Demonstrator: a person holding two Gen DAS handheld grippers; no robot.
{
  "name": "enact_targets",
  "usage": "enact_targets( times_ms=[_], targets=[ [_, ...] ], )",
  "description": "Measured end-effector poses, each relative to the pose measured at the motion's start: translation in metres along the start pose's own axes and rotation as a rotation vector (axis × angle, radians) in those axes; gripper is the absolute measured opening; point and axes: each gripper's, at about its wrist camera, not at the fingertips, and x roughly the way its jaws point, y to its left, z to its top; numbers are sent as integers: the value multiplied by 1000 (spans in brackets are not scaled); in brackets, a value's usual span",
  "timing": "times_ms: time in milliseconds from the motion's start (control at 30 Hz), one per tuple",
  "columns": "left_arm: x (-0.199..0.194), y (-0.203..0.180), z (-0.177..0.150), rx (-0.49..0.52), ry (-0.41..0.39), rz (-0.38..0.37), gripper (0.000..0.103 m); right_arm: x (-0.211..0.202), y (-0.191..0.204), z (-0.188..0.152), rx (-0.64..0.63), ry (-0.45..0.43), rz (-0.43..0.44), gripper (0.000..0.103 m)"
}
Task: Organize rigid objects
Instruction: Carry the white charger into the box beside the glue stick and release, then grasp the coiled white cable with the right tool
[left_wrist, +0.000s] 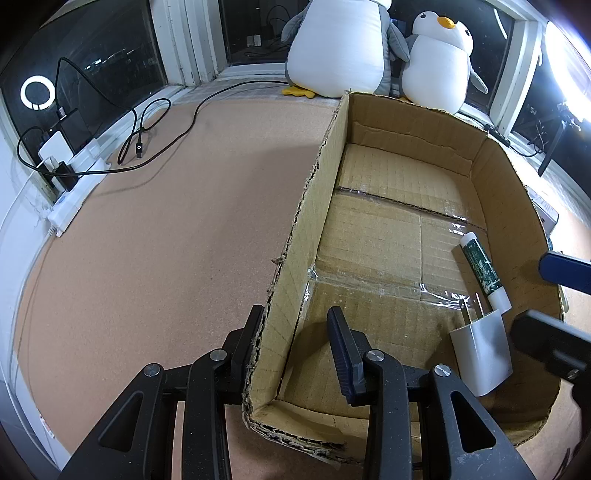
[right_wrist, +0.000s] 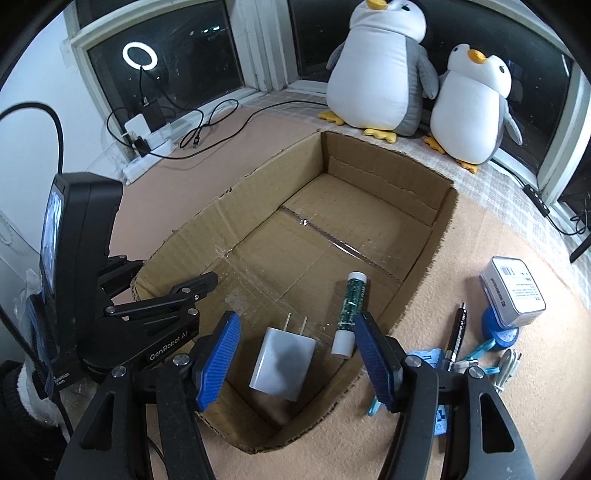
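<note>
An open cardboard box (right_wrist: 436, 225) sits on the cork table; it also shows in the left wrist view (left_wrist: 317, 192). Inside lie a white plug charger (right_wrist: 282, 365) (left_wrist: 480, 354) and a green tube with white caps (right_wrist: 352, 314) (left_wrist: 482, 267). My right gripper (right_wrist: 295, 363) is open and empty, hovering over the charger at the box's near end. My left gripper (left_wrist: 295, 347) is open and straddles the box's left wall near its corner, without pinching it. The left gripper also shows in the right wrist view (right_wrist: 192, 290). The right gripper's fingers (left_wrist: 554, 339) show at the left wrist view's right edge.
Right of the box lie a black pen (right_wrist: 456, 332), a white tin (right_wrist: 513, 291) on a blue roll (right_wrist: 498, 328), blue clips (right_wrist: 428, 360) and a cable (right_wrist: 508, 369). Two plush penguins (right_wrist: 380, 62) stand at the back. A power strip with cables (left_wrist: 79, 177) lies at far left.
</note>
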Motion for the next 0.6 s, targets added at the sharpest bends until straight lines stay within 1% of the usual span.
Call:
enact_targets(
  times_ms=[100,267,500,600],
  targets=[
    [0,0,0,0,-1,-1,37,-9,-7,-2,24,-16,4,61],
    [0,0,0,0,0,0,37,-29,-31,-11,99,-43,-32,61],
    [0,-1,0,2,-1,1,37,-52,-88,-32,253,-77,-98,61],
    [0,-1,-1,2,-1,2,37,-57,-116,-44,323,-76,-138,61]
  ],
)
